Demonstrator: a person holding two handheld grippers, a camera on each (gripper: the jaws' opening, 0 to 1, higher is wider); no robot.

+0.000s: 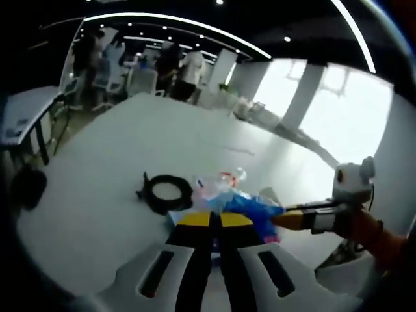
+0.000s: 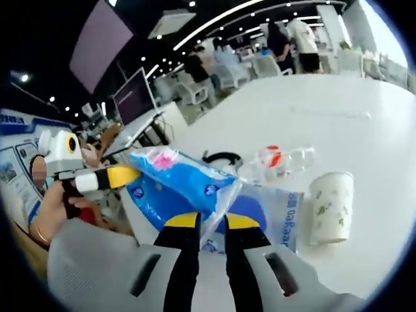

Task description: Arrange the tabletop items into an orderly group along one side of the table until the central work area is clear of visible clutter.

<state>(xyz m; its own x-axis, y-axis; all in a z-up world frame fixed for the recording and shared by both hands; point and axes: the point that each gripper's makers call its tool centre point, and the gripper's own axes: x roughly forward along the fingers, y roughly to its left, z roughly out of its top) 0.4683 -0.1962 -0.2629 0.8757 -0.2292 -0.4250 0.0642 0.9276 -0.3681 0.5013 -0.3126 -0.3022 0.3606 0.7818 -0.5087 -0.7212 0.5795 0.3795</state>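
Observation:
A blue plastic packet (image 2: 182, 179) with a pink patch is lifted off the white table (image 2: 338, 110). My right gripper (image 2: 212, 222) is shut on its near edge. My left gripper (image 2: 127, 175), held by a hand, pinches its far left end. In the left gripper view my left gripper (image 1: 216, 220) is shut at the blue packet (image 1: 250, 209), and the right gripper (image 1: 283, 219) meets it from the right. A second flat blue packet (image 2: 273, 208) lies underneath. A clear bottle (image 2: 279, 159) with a red label, a paper cup (image 2: 331, 208) on its side and a black ring (image 2: 221, 157) lie nearby.
The black ring (image 1: 166, 192) and clear bottle (image 1: 231, 179) lie just beyond the packets on the white table (image 1: 130, 136), which runs far back. Office chairs and several people stand past its far end. A dark desk (image 1: 26, 114) is at the left.

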